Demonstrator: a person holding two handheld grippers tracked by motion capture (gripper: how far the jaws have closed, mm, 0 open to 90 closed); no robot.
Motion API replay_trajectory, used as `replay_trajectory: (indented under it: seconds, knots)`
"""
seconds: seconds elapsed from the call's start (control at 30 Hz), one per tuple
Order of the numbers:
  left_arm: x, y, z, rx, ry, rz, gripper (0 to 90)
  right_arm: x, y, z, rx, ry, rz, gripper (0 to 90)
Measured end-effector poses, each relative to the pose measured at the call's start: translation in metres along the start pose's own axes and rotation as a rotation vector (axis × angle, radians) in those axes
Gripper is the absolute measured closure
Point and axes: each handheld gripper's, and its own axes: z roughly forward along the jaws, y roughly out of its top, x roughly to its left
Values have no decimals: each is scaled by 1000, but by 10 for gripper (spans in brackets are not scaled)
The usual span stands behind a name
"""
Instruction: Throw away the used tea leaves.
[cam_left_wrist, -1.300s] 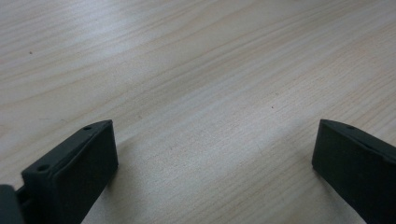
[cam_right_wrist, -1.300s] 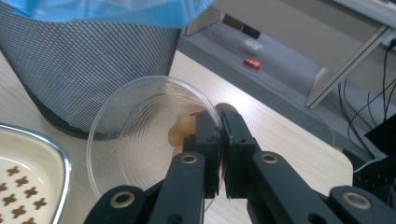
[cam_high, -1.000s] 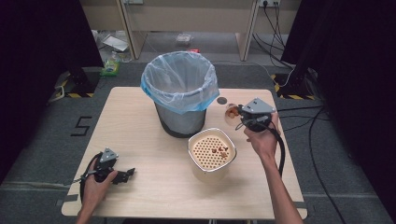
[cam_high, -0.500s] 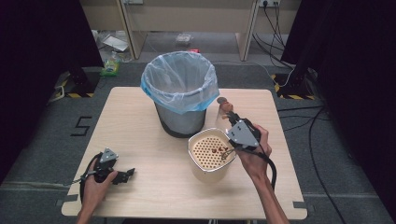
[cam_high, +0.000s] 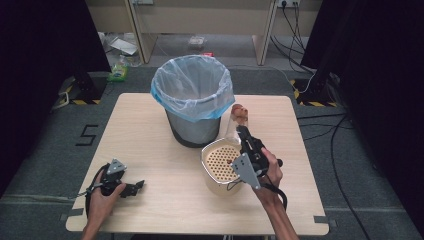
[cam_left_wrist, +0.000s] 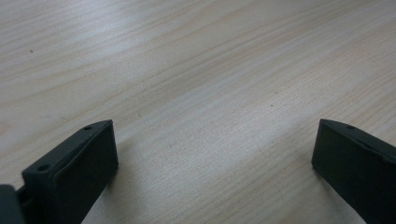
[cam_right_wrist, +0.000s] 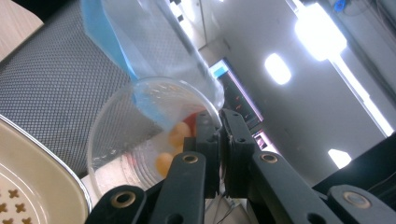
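Tabletop of pale wood grain (cam_high: 150, 130) carries everything here, and the largest thing on it is one grey mesh waste bin lined with a translucent blue plastic bag (cam_high: 192, 95), standing toward the far middle; what lies inside the bag cannot be made out. Just in front of the bin and a little to its right sits one cream round colander bowl with a perforated insert (cam_high: 220, 165), and a few small reddish bits lie on the holes. Beside the bin's right flank, above the far edge of the colander, one clear plastic cup (cam_high: 235, 122) is held tipped on its side; the right gripper view shows its round mouth (cam_right_wrist: 149, 135) facing the bin's mesh wall, with several small orange and red pieces gathered inside it near the rim. The right gripper (cam_high: 245, 134) pinches that rim, its two black jaws drawn almost together with the thin cup wall between them. The left gripper (cam_high: 137, 186) rests low at the near left corner of the table, well apart from the containers, its jaws spread wide over bare wood and holding nothing. Two grippers, one bin, one colander, one cup.
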Motion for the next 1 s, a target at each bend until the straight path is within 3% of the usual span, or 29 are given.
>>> replay_trajectory:
  seconds: [0.13,0.23,0.33,0.37,0.63,0.73,0.8,0.9,0.93,0.97,1.0]
  knots:
    - [0,0,0,0,0,0,0,8,-1,3,10,22,-10,872]
    - [0,0,0,0,0,0,0,12,0,1,-14,0,-58,873]
    - [0,0,0,0,0,0,0,15,-3,2,-16,-15,-56,874]
    - [0,0,0,0,0,0,0,14,-2,2,-19,-15,-77,874]
    - [0,0,0,1,1,1,0,11,7,-3,-48,-35,-68,875]
    - [0,0,0,2,1,2,0,15,-2,5,-10,-28,-44,876]
    - [0,0,-1,2,2,1,0,16,-3,5,-13,-26,-48,876]
    - [0,0,0,2,2,1,0,21,-3,5,-19,-33,-89,876]
    - [0,0,-1,2,2,1,0,22,-1,2,-54,-45,-108,876]
    - [0,0,-1,2,2,0,0,24,-2,4,-38,-45,-140,876]
    - [0,0,0,0,2,-3,0,25,-5,7,-21,-41,-113,876]
